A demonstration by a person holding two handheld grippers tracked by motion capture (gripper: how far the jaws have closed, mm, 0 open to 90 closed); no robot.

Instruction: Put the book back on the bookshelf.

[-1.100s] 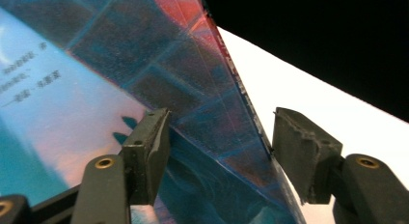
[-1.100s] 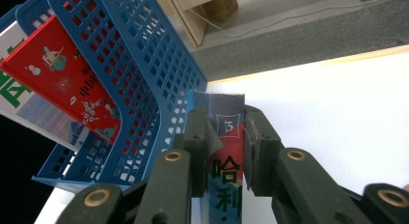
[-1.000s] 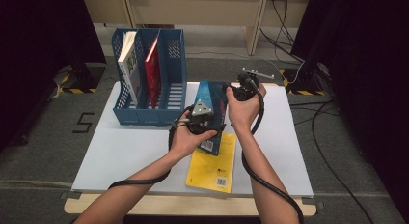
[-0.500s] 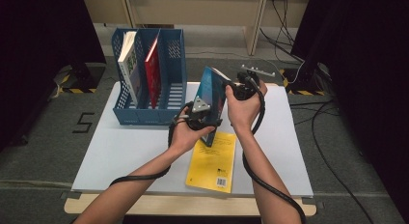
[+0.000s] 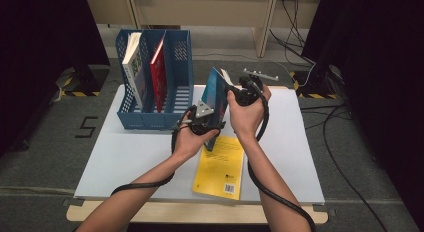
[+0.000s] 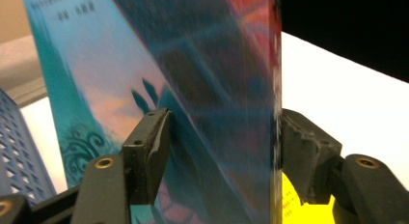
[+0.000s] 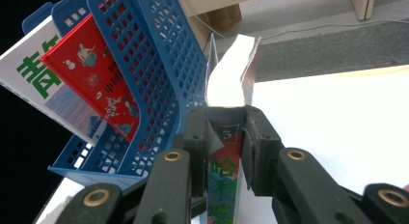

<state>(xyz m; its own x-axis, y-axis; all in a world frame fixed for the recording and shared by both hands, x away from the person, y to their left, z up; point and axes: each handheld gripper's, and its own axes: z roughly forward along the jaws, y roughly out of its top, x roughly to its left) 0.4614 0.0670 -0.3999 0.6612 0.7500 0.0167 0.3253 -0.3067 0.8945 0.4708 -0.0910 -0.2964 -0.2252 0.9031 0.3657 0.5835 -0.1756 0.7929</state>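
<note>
A teal book stands nearly upright above the white table, held from both sides. My left gripper is shut across its lower part, with a pad on the cover and a pad on the far side; its jaws have just opened a touch wider, the book still between them. My right gripper is shut on the book's top corner. In the right gripper view its jaws pinch the spine, and loose pages fan out above.
A yellow book lies flat on the table under the hands. A blue three-slot file rack stands at the back left with a white book and a red book; its right slot holds nothing. The table's edge lies beyond the right hand.
Both hands have tipped the teal book steeper and raised it a little off the yellow book. The right gripper has risen slightly with the book's top.
</note>
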